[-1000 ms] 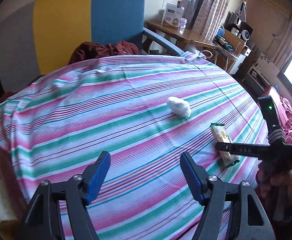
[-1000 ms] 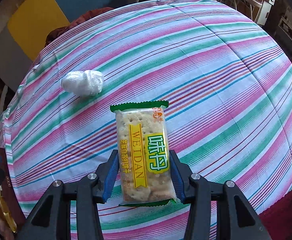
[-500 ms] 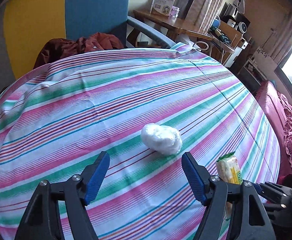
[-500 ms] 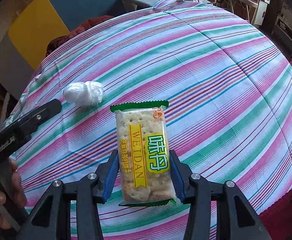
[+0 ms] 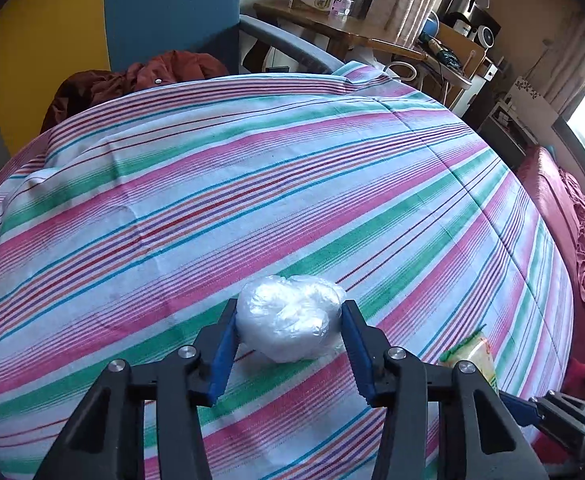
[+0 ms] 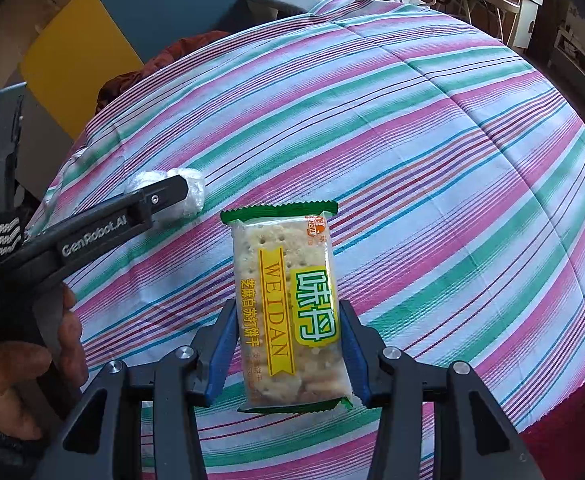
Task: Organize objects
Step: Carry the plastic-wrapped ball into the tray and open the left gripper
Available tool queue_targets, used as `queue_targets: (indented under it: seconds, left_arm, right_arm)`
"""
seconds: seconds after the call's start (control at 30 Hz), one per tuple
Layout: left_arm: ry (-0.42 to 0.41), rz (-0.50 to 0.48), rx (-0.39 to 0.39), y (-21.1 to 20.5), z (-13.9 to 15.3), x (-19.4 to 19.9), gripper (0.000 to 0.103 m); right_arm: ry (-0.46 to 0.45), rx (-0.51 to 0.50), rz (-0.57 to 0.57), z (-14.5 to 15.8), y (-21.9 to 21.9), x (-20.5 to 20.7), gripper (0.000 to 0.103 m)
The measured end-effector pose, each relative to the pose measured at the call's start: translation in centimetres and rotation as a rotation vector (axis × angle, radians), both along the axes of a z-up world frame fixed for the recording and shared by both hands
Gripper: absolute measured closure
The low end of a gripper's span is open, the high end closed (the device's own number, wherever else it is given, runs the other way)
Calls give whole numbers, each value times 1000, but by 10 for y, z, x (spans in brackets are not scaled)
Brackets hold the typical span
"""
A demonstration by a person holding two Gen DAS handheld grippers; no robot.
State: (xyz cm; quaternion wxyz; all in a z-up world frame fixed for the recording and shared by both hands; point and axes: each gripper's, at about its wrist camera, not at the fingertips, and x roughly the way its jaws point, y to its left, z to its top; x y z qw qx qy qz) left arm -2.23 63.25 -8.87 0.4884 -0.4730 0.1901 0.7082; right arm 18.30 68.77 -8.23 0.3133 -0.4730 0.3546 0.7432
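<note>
Moved: left gripper (image 5: 288, 330) is now straddling the white plastic-wrapped bundle (image 5: 288, 322), which a second ago was lying well ahead of it on the striped tabletop (image 5: 252, 184); the right gripper (image 6: 288, 344) is sitting where it was.
Left gripper: its jaws are closing, with the bundle between them and both blue pads looking to be touching or all but touching its sides; whether they are pressing yet is not clear.
Right gripper: it is clamping the near half of a cracker packet (image 6: 288, 300), the packet's long axis running straight ahead along the fingers.
Key relation: the bundle is lying directly between the left fingers, resting on the cloth, its wider span crossing from pad to pad; the left gripper is the nearer one by far.
Pose: both are pointing steeply down at the tabletop; in the right wrist view a hand (image 6: 24, 368) is gripping the left tool's handle.
Placement: packet and bundle are lying near each other, the packet to the bundle's right.
Judgement: the squeeze is probably needing to finish before any lift.
</note>
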Motion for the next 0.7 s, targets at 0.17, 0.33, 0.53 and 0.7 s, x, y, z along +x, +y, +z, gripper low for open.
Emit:
queue_targets:
  seconds: [0.17,0.33,0.53,0.7]
  left_arm:
    - [26,25,-12,-50,8,9,53]
    - [98,48,-17,-111,18,22,53]
    - [140,111,-1,-171,29,32,53]
    - [181,120,21,-209,41,45,53]
  right_arm:
    - [11,5,53,-1,-7,-12,54]
    - [-15,13,121,2,-18,-13,54]
    - [-22,3,182,-5,-26,-29,54]
    - [-76,10,208,-13,-31,-36,54]
